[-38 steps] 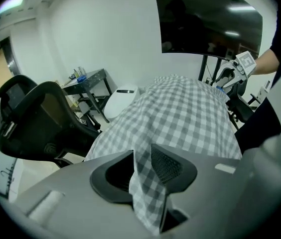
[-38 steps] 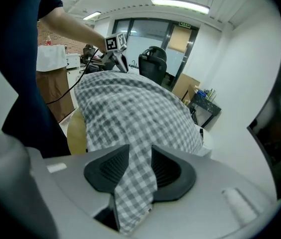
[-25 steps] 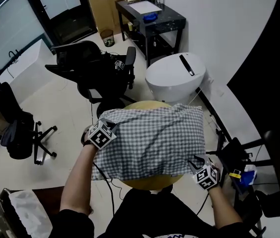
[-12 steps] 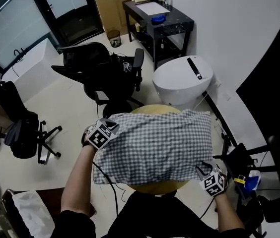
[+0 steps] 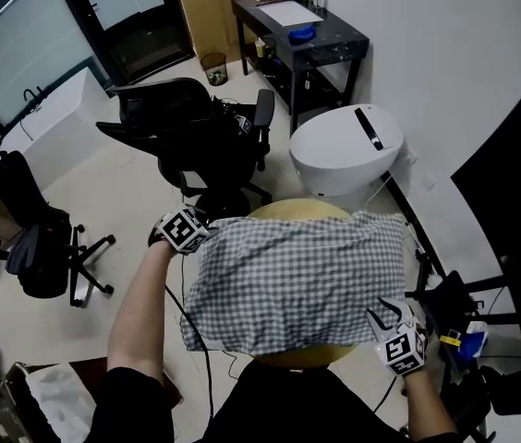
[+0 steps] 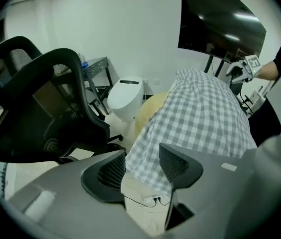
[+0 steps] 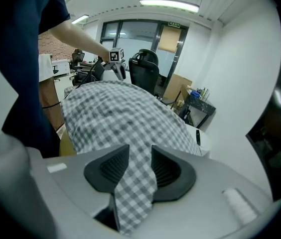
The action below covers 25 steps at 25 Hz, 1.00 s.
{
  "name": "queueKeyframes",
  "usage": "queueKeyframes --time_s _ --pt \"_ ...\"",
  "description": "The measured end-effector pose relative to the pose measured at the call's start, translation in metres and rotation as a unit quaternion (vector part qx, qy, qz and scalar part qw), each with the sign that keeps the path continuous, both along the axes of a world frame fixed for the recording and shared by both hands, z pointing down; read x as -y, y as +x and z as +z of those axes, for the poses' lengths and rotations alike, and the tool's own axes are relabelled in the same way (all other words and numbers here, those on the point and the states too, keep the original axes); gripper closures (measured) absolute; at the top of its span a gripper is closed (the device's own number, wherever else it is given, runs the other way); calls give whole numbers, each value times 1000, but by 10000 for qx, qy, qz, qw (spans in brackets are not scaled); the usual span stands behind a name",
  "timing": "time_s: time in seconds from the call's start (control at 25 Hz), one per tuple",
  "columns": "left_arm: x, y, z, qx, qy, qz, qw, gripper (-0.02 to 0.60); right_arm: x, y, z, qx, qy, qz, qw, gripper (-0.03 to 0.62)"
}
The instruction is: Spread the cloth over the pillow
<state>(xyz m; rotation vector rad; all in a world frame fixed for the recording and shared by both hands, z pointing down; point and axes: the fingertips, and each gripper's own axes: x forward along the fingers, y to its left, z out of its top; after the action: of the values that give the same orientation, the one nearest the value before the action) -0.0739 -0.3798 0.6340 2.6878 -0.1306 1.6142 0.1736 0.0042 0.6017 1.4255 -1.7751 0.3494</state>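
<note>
Grey-and-white checked cloth (image 5: pixel 297 284) conceals whatever lies beneath it. Only a tan rounded surface (image 5: pixel 296 212) shows at its edges in the centre of the head view, and whether this is pillow or bench cannot be told. In the right gripper view, the cloth corner pinched by the right hand-held gripper (image 7: pixel 139 164) vanishes behind the gripper body at lower centre. Items on the black bench (image 5: pixel 339 35), upper centre, are too small to identify. The person (image 5: pixel 279 409) is cut off by the bottom edge.

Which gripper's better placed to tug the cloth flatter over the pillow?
Right, probably. The right gripper is clamped on a cloth corner; the left gripper has just been opening, nothing between its jaws, cloth edge just beyond.
</note>
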Motion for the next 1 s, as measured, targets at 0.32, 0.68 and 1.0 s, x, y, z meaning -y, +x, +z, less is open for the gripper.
queueKeyframes --time_s 0.32,0.68,1.0 --pt "17 10 51 244 -244 569 9978 495 30 -24 -7 9 6 -79 10000 444" --pt "10 27 68 262 -787 1370 9871 514 33 -30 14 67 -257 107 9996 443" --pt "38 25 51 138 -288 970 9948 577 27 -28 27 12 -431 204 9989 443"
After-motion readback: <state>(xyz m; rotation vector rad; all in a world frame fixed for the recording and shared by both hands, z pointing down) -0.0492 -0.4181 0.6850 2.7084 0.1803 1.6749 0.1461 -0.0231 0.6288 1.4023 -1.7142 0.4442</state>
